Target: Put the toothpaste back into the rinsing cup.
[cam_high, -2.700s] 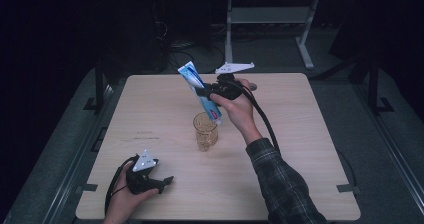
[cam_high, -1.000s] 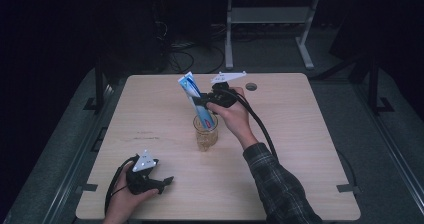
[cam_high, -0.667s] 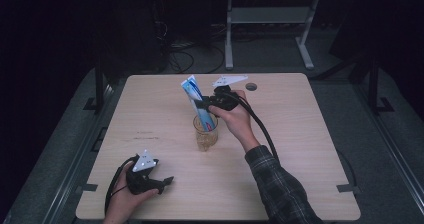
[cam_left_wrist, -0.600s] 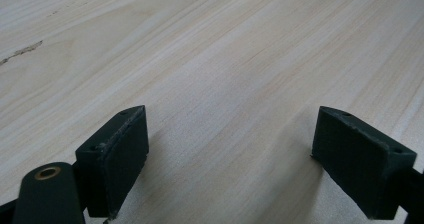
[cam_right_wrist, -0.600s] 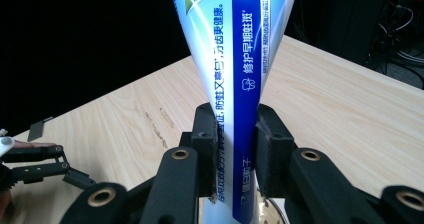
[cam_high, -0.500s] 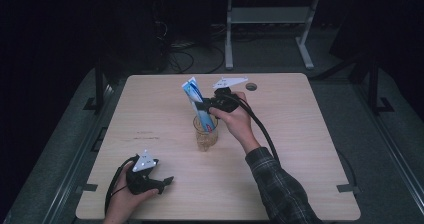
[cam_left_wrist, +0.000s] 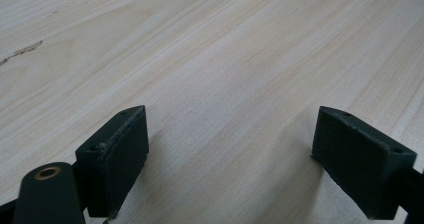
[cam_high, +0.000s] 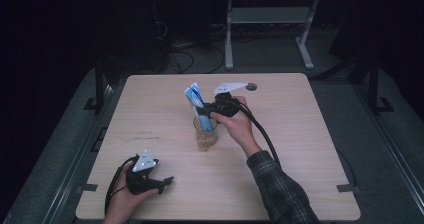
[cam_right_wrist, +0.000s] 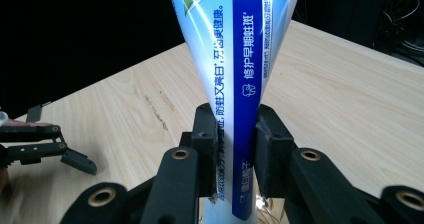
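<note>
The right tool [cam_right_wrist: 234, 156] is clamped on the toothpaste tube [cam_right_wrist: 235, 59], which stands tilted in the glass cup [cam_high: 205, 136] mid-table. Light, soft and slick-skinned, the tube probably dents under pressure, so gripping its firmer lower body suits. The left tool [cam_left_wrist: 232, 159] rests apart.

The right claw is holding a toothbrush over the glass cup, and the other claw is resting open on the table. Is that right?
Not quite. The right claw is holding a blue and white toothpaste tube, not a toothbrush; the right gripper view shows the tube pinched between its pads. The rest fits: in the high view it is over the glass cup, and the left claw rests open on the table.
</note>
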Tool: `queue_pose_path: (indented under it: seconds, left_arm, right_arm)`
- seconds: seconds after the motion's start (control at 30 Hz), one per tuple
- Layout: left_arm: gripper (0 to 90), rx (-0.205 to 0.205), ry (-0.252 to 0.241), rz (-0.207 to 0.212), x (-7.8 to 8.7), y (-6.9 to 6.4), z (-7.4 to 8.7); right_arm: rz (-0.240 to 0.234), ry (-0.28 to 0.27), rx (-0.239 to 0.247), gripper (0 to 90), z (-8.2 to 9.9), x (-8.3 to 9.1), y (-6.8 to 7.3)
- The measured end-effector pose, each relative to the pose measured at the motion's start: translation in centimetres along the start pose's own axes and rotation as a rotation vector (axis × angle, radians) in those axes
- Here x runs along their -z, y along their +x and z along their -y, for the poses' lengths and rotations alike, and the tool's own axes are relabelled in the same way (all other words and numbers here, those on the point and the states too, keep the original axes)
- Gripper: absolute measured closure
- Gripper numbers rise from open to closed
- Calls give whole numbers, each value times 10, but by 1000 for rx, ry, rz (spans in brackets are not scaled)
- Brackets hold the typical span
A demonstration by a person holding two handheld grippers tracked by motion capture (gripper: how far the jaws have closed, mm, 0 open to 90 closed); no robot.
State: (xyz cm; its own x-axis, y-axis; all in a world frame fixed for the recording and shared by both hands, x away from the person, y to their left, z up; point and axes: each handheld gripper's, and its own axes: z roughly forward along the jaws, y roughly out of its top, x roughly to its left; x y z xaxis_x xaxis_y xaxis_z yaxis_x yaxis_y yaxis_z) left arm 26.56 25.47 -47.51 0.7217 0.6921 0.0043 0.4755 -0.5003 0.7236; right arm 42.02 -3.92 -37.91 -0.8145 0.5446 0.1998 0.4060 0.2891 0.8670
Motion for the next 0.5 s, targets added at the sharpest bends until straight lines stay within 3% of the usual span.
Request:
queue_pose_path:
  seconds: [0.5]
  left_arm:
    - [142, 0, 0, 0, 0, 0, 0]
  right_arm:
    - [6, 26, 10, 731, 9, 0, -1]
